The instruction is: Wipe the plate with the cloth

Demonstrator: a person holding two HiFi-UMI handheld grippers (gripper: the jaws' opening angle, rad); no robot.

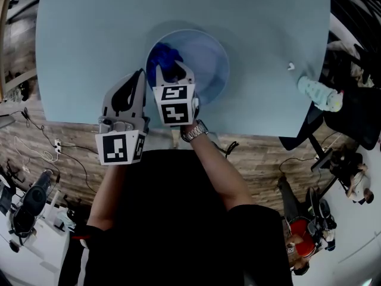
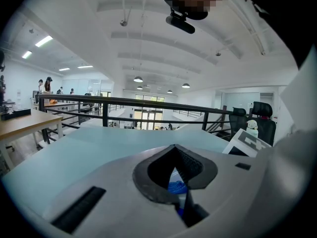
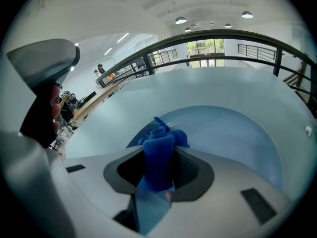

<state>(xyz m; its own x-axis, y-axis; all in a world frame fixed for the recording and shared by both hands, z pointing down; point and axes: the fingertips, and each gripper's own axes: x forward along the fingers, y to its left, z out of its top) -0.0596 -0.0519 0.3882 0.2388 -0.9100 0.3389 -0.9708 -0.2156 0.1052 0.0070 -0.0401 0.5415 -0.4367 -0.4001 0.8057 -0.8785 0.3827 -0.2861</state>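
A pale blue plate (image 1: 208, 64) sits on the light blue table (image 1: 89, 40), near its front edge. A bright blue cloth (image 1: 162, 59) lies bunched on the plate's left side. My right gripper (image 1: 178, 70) reaches over the plate's near rim and is shut on the cloth. In the right gripper view the rolled cloth (image 3: 159, 148) stands between the jaws of that gripper (image 3: 159, 155), with the plate (image 3: 233, 133) spreading out behind. My left gripper (image 1: 140, 76) hovers just left of the plate. In the left gripper view its tips (image 2: 174, 155) meet, and a sliver of blue shows through the gap.
A pale bottle-like object (image 1: 320, 93) lies at the table's right edge, with a small white bit (image 1: 290, 66) near it. The table's front edge (image 1: 71, 123) runs just below both grippers. A dark railing (image 3: 213, 36) lies beyond the far edge. Cables and chairs are on the floor.
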